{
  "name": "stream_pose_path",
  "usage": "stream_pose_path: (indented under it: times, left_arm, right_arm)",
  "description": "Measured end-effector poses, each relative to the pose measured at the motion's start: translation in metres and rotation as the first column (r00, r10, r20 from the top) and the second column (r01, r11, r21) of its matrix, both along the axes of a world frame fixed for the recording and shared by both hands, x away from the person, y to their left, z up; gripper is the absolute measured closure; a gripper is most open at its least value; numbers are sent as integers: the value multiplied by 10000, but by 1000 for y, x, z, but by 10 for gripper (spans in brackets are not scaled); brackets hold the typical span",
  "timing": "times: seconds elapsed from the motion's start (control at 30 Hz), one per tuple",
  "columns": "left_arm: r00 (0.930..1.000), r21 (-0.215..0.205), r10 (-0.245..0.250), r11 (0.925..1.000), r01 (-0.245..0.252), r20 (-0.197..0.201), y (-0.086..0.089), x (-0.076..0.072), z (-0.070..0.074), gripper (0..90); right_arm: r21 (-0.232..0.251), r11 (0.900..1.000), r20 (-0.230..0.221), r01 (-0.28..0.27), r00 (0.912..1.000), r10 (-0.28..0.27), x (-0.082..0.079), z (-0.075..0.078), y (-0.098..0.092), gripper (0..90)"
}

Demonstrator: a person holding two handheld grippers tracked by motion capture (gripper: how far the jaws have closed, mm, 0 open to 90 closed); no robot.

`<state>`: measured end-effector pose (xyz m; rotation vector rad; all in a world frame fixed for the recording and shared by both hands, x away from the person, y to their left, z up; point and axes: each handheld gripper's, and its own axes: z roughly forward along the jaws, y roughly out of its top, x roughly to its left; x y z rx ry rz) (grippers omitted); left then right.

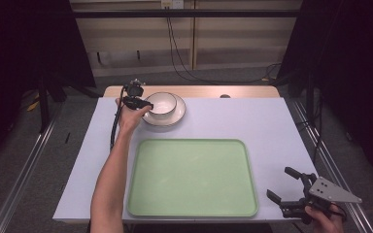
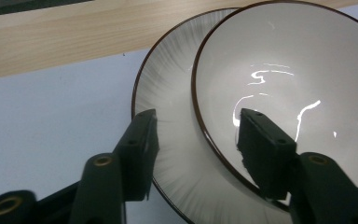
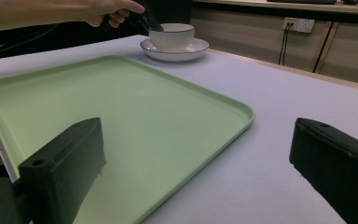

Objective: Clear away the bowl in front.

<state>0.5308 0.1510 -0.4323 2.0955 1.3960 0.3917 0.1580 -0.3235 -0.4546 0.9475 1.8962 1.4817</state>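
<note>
High view: one bowl (image 1: 162,103) on one plate (image 1: 177,115), behind one tray (image 1: 192,177). Left gripper (image 2: 196,135) half open, straddling bowl's rim. Right gripper (image 1: 285,187) wide open, empty, beside tray.

Green tray (image 1: 193,175) on pale tabletop (image 1: 272,126); wooden strip (image 1: 199,91) along far edge; cables beyond.

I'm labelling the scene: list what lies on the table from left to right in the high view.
Left gripper → bowl sitting on its plate → green tray → right gripper.
</note>
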Motion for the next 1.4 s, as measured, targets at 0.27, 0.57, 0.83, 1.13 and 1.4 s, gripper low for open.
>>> stream_pose_path:
  times: [0.27, 0.57, 0.83, 1.13, 1.4]
  left_arm:
    - [9975, -102, 331, 9994, -338, -623, -6, 8, -10, 567]
    - [9952, -285, 351, 9989, -379, -910, -11, 15, -17, 682]
    - [9927, -699, 352, 9966, -435, -1151, -8, 18, -16, 738]
    - [9902, -1603, 636, 9835, -833, -1244, -6, 19, -18, 793]
    - [9896, -1714, 627, 9816, -846, -1296, -6, 18, -16, 824]
  right_arm:
    - [15, 10000, -41, 18, 10000, -18, -1, 0, 0, 29]
    - [-18, 10000, -43, -73, 10000, 73, 0, 0, -1, 27]
    - [24, 10000, -58, -74, 10000, 74, -1, 0, -1, 27]
    - [29, 10000, -60, -18, 10000, 18, -1, 0, -1, 27]
    - [6, 10000, -51, -21, 10000, 21, -1, 0, -1, 27]
